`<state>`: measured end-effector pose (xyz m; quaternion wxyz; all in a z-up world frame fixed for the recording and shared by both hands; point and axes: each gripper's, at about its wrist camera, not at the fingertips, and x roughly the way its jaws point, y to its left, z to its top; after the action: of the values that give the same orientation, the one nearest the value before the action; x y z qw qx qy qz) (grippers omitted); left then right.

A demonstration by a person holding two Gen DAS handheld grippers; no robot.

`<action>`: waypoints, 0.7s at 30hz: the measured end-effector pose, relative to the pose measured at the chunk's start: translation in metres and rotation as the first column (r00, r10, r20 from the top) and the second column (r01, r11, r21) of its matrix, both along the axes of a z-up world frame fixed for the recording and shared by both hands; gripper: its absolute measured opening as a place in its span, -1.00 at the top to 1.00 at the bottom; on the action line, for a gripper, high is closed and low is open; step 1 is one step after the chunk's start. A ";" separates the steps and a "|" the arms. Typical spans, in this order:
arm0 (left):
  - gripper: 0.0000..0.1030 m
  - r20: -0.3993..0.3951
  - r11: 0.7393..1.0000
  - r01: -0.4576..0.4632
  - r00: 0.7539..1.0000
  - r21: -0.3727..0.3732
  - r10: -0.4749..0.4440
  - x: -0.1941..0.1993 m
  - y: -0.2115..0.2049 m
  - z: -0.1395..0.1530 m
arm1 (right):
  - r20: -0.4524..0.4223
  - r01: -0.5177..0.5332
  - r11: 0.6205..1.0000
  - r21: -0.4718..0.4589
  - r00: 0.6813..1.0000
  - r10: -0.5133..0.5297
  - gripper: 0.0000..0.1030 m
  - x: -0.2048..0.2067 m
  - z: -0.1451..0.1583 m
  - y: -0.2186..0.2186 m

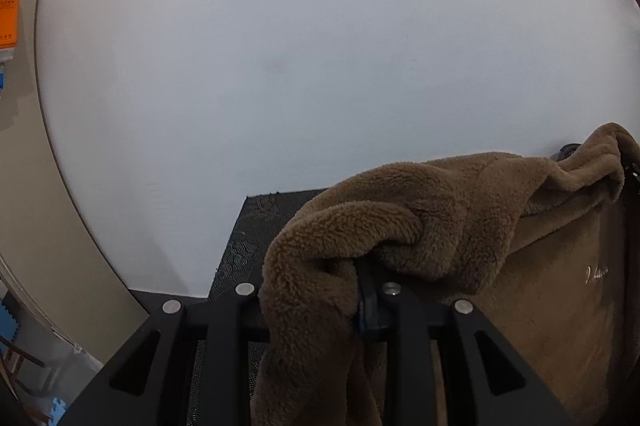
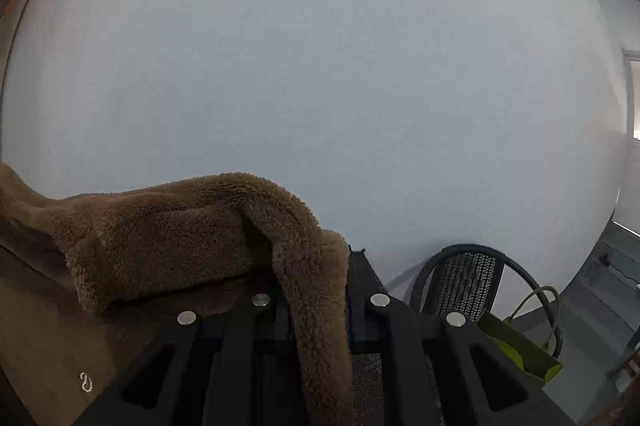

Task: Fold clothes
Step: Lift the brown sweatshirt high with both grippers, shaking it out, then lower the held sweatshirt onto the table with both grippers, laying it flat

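A brown fleece garment [image 1: 460, 218] with small white embroidery hangs stretched between both grippers, lifted in front of a pale wall. My left gripper [image 1: 320, 290] is shut on a bunched edge of the fleece, which drapes over and hides its fingertips. In the right wrist view the same brown fleece garment [image 2: 168, 226] runs off to the left, and my right gripper [image 2: 320, 298] is shut on a strip of it that falls down between the fingers. A dark textured mat [image 1: 248, 242] lies below the cloth.
A dark mesh-backed chair [image 2: 464, 282] stands at the lower right with a lime-green bag [image 2: 524, 350] on it. A beige wall section with an orange sign [image 1: 9, 20] is at far left. The white wall [image 2: 320, 66] fills most of both views.
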<state>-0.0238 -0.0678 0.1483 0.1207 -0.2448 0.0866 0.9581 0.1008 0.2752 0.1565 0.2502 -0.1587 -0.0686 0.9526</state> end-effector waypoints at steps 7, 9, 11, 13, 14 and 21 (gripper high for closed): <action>0.39 0.146 0.995 -0.002 0.989 -0.101 0.017 -0.050 0.019 -0.060 | 0.190 -0.016 0.999 -0.031 0.981 0.022 0.70 -0.044 -0.048 0.022; 0.31 0.180 0.990 0.001 0.983 -0.139 0.024 -0.058 0.023 -0.074 | 0.249 -0.025 0.998 -0.053 0.968 0.037 0.70 -0.057 -0.060 0.029; 0.11 0.215 0.986 0.003 0.976 -0.168 0.034 -0.068 0.025 -0.087 | 0.297 -0.026 0.997 -0.078 0.954 0.048 0.70 -0.064 -0.075 0.035; -0.05 0.249 0.981 -0.005 0.967 -0.193 0.054 -0.078 0.023 -0.100 | 0.337 -0.024 0.995 -0.100 0.940 0.057 0.70 -0.071 -0.088 0.043; -0.27 0.264 0.978 -0.014 0.962 -0.206 0.069 -0.082 0.021 -0.104 | 0.349 -0.024 0.994 -0.110 0.935 0.061 0.70 -0.073 -0.091 0.046; -0.65 0.353 0.976 -0.046 0.928 -0.214 0.121 -0.112 -0.001 -0.128 | 0.475 -0.031 0.984 -0.175 0.873 0.112 0.40 -0.084 -0.106 0.042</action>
<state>-0.1353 -0.0690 0.0206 0.0679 -0.4327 0.1487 0.8866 0.0167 0.3171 0.0509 0.1760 -0.4084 -0.0571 0.8939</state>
